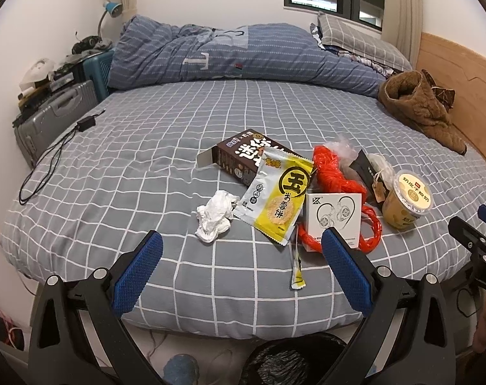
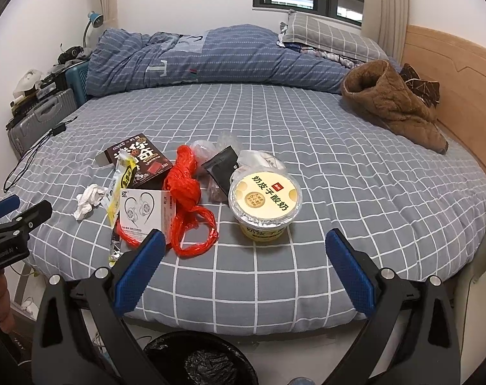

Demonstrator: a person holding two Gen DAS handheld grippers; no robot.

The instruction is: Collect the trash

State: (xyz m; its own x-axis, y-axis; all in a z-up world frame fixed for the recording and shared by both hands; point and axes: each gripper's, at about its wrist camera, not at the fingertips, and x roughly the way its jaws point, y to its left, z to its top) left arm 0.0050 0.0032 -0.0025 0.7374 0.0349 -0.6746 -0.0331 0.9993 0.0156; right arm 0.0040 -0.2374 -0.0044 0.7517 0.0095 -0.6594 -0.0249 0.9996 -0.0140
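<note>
Grey checked sheet covers the bed (image 1: 146,166), and a heap of trash lies near its front edge. In the left wrist view the left gripper (image 1: 241,250) hangs above that edge with its blue pads spread wide and nothing between them. Just past it lies a crumpled tissue (image 1: 214,216), touching a yellow snack wrapper (image 1: 276,197) that leans over a dark brown box (image 1: 239,157). A white earphone box (image 1: 334,215) sits to the right of the wrapper, partly behind the right-hand pad, on top of a red plastic bag (image 1: 334,173). A small torn strip (image 1: 297,271) lies alone on the sheet in front of the wrapper. Farther right are a black packet (image 1: 364,168) and a yellow yogurt cup (image 1: 406,203) with its lid on.

In the right wrist view the right gripper (image 2: 244,248) is also spread wide and holds nothing, hovering at the bed's edge. The cup (image 2: 265,202) stands upright just beyond the gap between its pads, with the bag (image 2: 186,192) and the earphone box (image 2: 148,211) to the left. Some clear plastic (image 2: 207,147) lies behind the packet (image 2: 222,166).

A bin (image 2: 204,359) lined with a black bag stands on the floor below both grippers, close to the bed. A rolled blue duvet (image 1: 236,54) lies along the far side, a brown garment (image 1: 425,106) by the wooden headboard (image 1: 464,73), and a black cable (image 1: 50,157) on the left of the sheet.
</note>
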